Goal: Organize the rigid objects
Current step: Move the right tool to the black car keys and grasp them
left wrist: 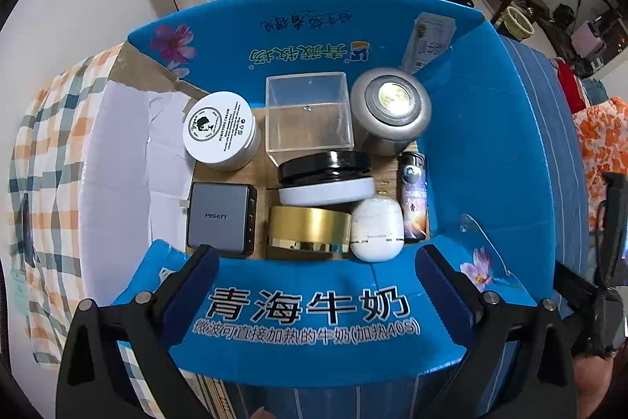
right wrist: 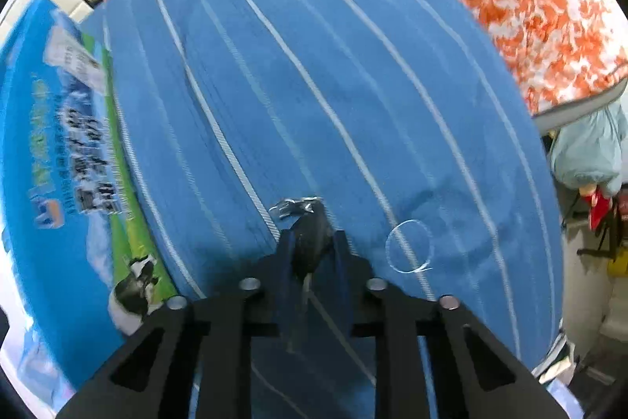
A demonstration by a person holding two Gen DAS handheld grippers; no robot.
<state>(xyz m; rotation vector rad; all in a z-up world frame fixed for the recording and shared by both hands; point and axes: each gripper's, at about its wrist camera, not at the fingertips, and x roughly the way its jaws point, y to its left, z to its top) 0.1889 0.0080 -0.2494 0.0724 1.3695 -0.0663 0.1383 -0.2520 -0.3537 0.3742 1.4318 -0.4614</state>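
Observation:
The blue milk carton box (left wrist: 314,321) lies open below my left gripper (left wrist: 318,262), which is open and empty above its near flap. Inside are a white cream jar (left wrist: 219,128), a clear plastic cube (left wrist: 308,112), a grey metal tin (left wrist: 390,108), a black-lidded jar (left wrist: 325,179), a gold tin (left wrist: 310,228), a grey PISEN charger (left wrist: 221,218), a white earbud case (left wrist: 376,228) and a lighter (left wrist: 414,199). My right gripper (right wrist: 312,242) is shut on a small dark object with a metal clip (right wrist: 310,234), above the blue striped cloth (right wrist: 353,85).
The box's outer side (right wrist: 59,163) shows at the left of the right wrist view. A thin clear ring (right wrist: 408,246) lies on the cloth. An orange-patterned fabric (right wrist: 549,6) lies at the right. A plaid cloth (left wrist: 51,183) lies left of the box.

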